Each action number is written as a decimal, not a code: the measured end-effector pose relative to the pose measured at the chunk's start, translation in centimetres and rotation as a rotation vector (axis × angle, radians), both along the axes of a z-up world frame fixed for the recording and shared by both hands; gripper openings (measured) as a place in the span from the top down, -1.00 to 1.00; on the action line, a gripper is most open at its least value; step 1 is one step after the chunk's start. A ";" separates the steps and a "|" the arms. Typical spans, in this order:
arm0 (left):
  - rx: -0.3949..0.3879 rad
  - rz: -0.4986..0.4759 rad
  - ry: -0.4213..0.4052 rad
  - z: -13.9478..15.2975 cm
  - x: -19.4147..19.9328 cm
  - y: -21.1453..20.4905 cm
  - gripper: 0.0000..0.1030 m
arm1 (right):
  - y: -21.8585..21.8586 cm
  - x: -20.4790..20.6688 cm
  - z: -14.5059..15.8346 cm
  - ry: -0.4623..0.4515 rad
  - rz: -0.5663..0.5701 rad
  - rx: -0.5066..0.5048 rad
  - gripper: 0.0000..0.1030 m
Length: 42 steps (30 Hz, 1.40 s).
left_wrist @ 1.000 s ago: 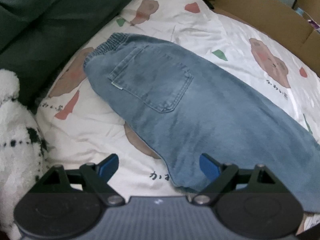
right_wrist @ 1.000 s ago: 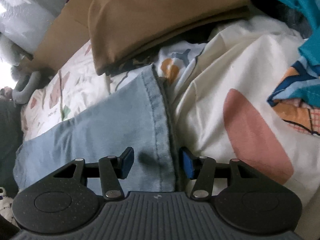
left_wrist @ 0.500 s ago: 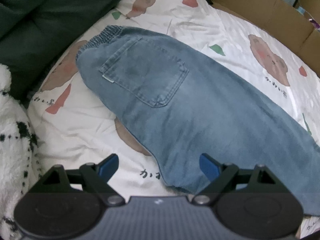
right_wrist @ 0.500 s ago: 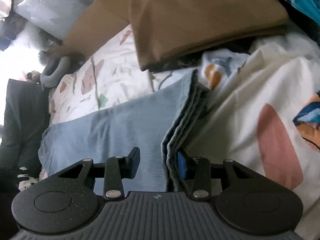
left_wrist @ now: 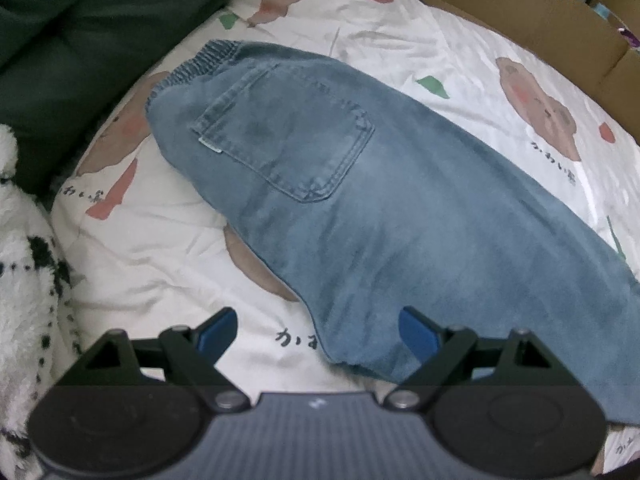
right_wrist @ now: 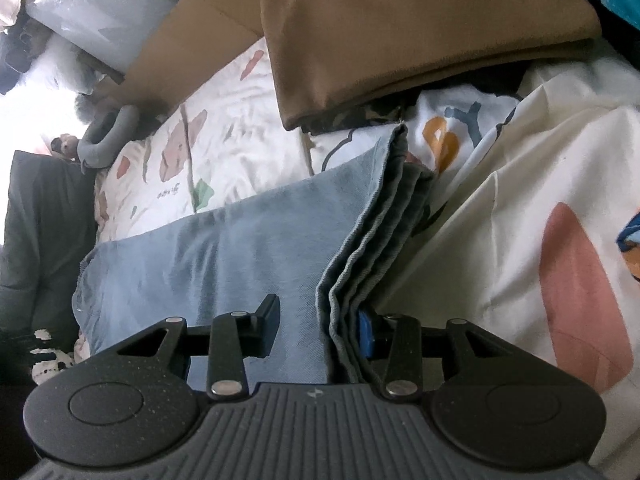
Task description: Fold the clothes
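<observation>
One pair of blue jeans [left_wrist: 360, 208] lies across the middle of the left view, on a white bed sheet [left_wrist: 160, 248] with brown bears and red and green shapes on it. Dark Japanese letters are printed on the sheet in three spots: lower middle, far left and far right of that view. They are too blurry to read. The jeans show one back pocket [left_wrist: 288, 136] with one tiny pale tag on its edge, no words clear on it.

The left hand-held gripper [left_wrist: 316, 330] hangs wide open over the jeans' edge, holding nothing.

In the right view, the right hand-held gripper [right_wrist: 316, 330] has pinched the bunched hem of the jeans [right_wrist: 240, 264] between its two fingers, at the bottom middle. One folded brown cloth [right_wrist: 420, 32] sits at the top.
</observation>
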<state>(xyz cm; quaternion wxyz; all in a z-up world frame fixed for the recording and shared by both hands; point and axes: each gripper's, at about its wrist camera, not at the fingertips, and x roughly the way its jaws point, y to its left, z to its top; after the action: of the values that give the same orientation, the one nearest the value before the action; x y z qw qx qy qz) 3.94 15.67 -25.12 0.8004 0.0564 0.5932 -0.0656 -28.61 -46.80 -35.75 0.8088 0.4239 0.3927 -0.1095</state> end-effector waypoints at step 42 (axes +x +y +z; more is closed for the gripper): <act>-0.177 -0.076 0.049 -6.2 1.8 -3.1 -0.74 | -1.4 4.5 9.5 0.141 0.134 -0.001 0.84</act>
<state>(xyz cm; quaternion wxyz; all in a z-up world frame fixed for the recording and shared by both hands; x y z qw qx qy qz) 5.71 12.58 -31.36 0.7845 0.0061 0.6019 -0.1493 -24.07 -48.19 -26.25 0.7848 0.3878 0.4759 -0.0849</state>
